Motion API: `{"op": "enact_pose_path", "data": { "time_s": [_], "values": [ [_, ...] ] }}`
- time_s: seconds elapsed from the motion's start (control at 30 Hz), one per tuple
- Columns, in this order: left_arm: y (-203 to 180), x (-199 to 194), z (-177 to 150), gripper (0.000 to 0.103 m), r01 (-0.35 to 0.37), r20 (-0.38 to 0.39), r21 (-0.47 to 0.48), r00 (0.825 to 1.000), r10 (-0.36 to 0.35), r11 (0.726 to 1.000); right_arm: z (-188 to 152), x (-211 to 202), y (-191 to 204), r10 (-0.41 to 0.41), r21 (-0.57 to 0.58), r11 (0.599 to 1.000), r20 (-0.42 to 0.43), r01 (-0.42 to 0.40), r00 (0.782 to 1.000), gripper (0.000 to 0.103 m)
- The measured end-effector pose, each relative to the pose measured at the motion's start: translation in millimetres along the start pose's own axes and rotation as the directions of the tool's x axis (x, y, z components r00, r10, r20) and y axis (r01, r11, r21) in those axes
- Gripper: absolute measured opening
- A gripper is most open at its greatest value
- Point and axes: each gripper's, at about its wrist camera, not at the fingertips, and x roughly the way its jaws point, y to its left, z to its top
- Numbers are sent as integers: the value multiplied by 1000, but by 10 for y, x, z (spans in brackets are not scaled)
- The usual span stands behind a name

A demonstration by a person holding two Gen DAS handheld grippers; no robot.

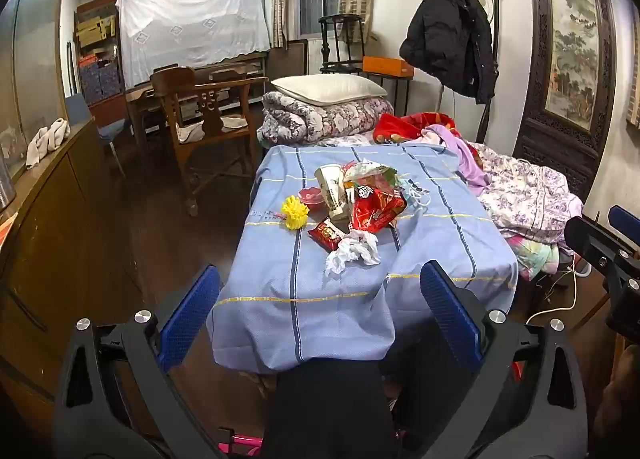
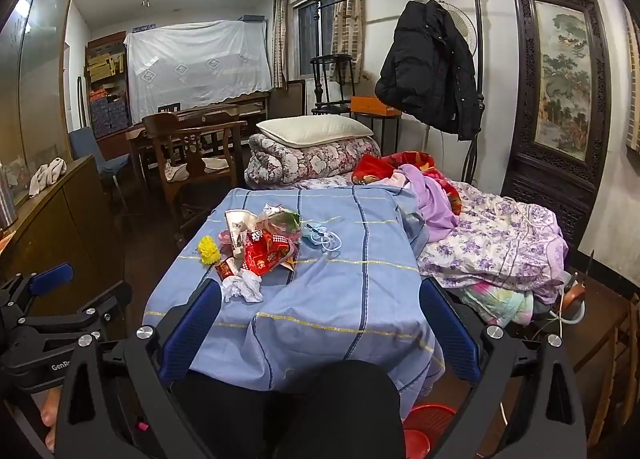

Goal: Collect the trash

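Trash lies heaped on the blue checked cloth [image 1: 440, 243]. A red snack bag [image 1: 376, 211], crushed paper cup [image 1: 332, 189] and blue face mask [image 2: 320, 237] cluster together. Crumpled white tissue [image 1: 354, 253] lies nearest.

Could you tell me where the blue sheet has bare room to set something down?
Free: the near stretch of the blue sheet below the crumpled tissue, and the right part between the face mask and the purple clothes. Crowded: the wrapper pile.
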Motion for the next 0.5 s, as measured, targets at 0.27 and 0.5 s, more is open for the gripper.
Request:
{"op": "enact_pose_path", "data": {
  "time_s": [0.27,0.5],
  "values": [
    [0,-1,-3,96,1,-1,-2,1000,-1,1000,-8,-9,-11,2,4,1000,-4,-2,1000,97],
    [-1,1,-3,96,1,-1,2,1000,-1,1000,-24,-13,-2,0,1,1000,-1,0,1000,97]
  ]
}}
